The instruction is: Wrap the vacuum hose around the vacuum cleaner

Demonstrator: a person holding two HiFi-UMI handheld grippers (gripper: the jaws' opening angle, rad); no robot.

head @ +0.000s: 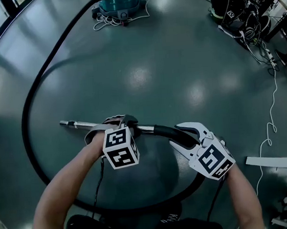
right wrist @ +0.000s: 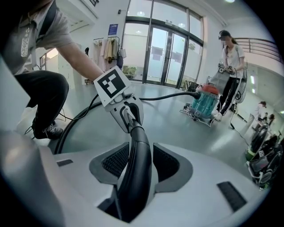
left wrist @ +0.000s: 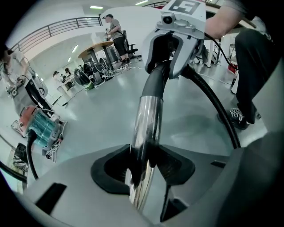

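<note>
The teal vacuum cleaner [head: 118, 3] stands on the floor at the far top. Its black hose [head: 27, 105] runs from it in a wide loop down the left and round beneath my arms. My left gripper [head: 120, 123] is shut on the chrome wand [head: 78, 124], and the pads press its sides in the left gripper view [left wrist: 143, 164]. My right gripper [head: 190, 135] is shut on the black curved hose handle [head: 171, 132], which lies between the pads [right wrist: 135, 164]. Both hold the wand level above the floor. The vacuum cleaner [right wrist: 205, 104] also shows in the right gripper view.
Cables and dark equipment [head: 239, 12] crowd the top right corner. A white cable [head: 269, 127] trails down the right side, next to a white board [head: 279, 162]. A person [right wrist: 230, 57] stands just behind the vacuum cleaner. My own shoes [head: 168, 217] are at the bottom edge.
</note>
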